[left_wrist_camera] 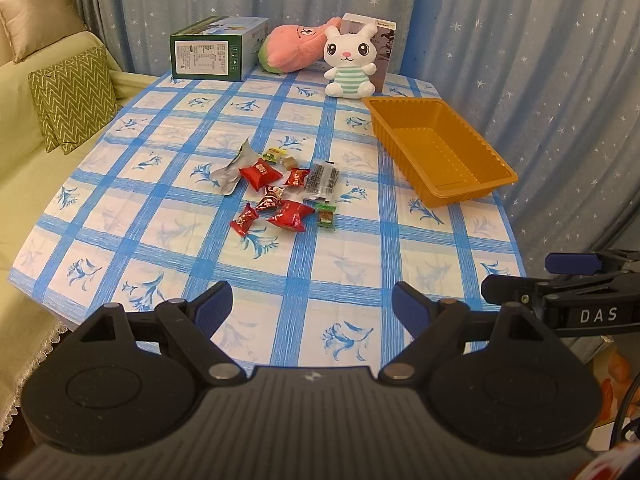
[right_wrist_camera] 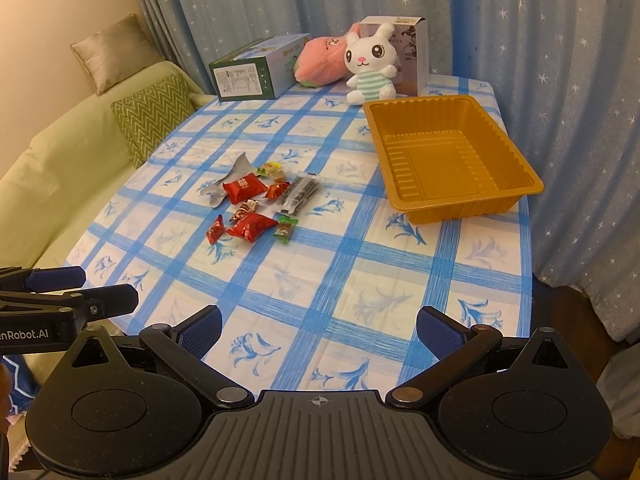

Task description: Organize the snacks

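Several wrapped snacks lie in a loose pile mid-table: red packets (left_wrist_camera: 259, 173) (right_wrist_camera: 244, 188), a dark clear-wrapped bar (left_wrist_camera: 322, 181) (right_wrist_camera: 299, 194), a green candy (left_wrist_camera: 325, 216) (right_wrist_camera: 285, 229) and a silver wrapper (left_wrist_camera: 232, 168) (right_wrist_camera: 230, 178). An empty orange tray (left_wrist_camera: 440, 148) (right_wrist_camera: 448, 152) stands to their right. My left gripper (left_wrist_camera: 312, 304) is open and empty above the table's near edge. My right gripper (right_wrist_camera: 319, 328) is open and empty too, beside the left one; it shows at the right edge of the left wrist view (left_wrist_camera: 540, 276).
A green box (left_wrist_camera: 216, 50) (right_wrist_camera: 256, 72), a pink plush (left_wrist_camera: 294, 46) (right_wrist_camera: 324, 60), a white rabbit plush (left_wrist_camera: 352, 62) (right_wrist_camera: 372, 64) and a small carton (right_wrist_camera: 408, 52) stand along the far edge. A sofa with cushions (left_wrist_camera: 72, 100) (right_wrist_camera: 152, 114) is at left; curtains hang behind.
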### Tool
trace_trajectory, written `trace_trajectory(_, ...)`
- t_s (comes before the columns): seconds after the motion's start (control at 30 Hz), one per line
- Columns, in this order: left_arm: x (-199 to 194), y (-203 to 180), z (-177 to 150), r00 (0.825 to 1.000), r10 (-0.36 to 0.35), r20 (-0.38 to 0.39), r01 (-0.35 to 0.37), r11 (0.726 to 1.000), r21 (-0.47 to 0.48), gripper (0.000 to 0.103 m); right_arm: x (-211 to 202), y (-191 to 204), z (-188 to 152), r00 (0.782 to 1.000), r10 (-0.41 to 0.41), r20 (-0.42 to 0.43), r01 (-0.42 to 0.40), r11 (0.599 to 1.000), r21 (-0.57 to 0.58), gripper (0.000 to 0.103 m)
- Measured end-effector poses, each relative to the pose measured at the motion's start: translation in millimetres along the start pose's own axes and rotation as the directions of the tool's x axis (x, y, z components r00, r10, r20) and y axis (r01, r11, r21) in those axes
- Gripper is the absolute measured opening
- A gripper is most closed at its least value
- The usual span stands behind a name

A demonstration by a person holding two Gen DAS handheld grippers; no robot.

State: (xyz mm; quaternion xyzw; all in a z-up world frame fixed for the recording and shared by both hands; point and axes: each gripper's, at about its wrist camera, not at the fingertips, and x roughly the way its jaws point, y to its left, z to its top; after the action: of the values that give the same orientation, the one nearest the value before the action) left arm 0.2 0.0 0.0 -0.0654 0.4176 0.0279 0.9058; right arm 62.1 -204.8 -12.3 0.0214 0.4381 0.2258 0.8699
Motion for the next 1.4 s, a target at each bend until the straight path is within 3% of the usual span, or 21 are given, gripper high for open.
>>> trace_trajectory(1.4, 18.4, -4.1, 7.9, 1.000, 0.003, -0.009, -0.003, 1.000, 0.001, 0.086, 8.9, -0.5, 14.2, 1.000, 0.006, -0.008, -0.006, 1.000, 0.006, 0.103)
